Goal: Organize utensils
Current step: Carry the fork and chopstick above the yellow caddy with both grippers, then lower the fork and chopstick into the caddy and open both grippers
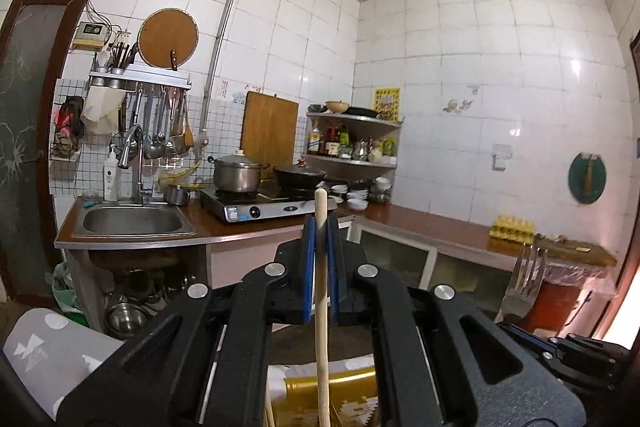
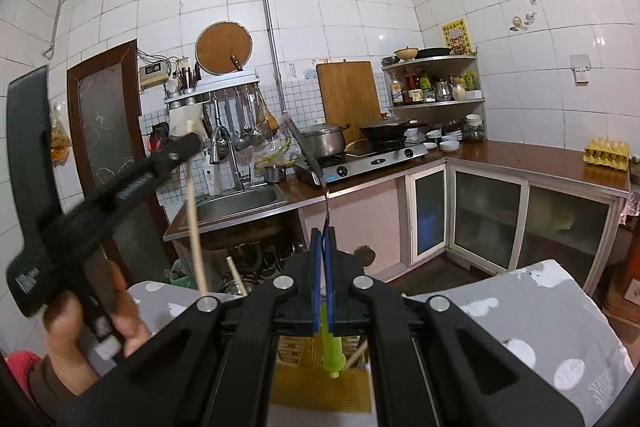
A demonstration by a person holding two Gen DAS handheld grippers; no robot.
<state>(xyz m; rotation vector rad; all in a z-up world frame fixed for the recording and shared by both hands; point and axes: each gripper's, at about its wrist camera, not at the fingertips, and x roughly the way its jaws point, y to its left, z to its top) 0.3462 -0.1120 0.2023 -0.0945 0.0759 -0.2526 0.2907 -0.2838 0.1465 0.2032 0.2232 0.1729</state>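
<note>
My left gripper [image 1: 320,227] is shut on a pale wooden chopstick [image 1: 321,307] that stands upright between its blue pads, held in the air. The same gripper [image 2: 188,143] and chopstick [image 2: 195,211] show at the left of the right wrist view, held by a hand. My right gripper [image 2: 325,237] is shut on a fork with a green handle [image 2: 331,351]; its metal neck [image 2: 325,187] rises from the pads. The fork's tines [image 1: 526,279] show at the right of the left wrist view. A second chopstick [image 2: 237,277] sticks up below.
A yellow holder [image 2: 320,387] sits below the grippers on a grey patterned cloth [image 2: 540,327]. Beyond are a sink [image 1: 132,221], a stove with a pot [image 1: 236,175] and a wok [image 1: 300,175], hanging ladles [image 1: 160,131], a corner shelf of bottles [image 1: 352,143] and an egg tray [image 1: 513,228].
</note>
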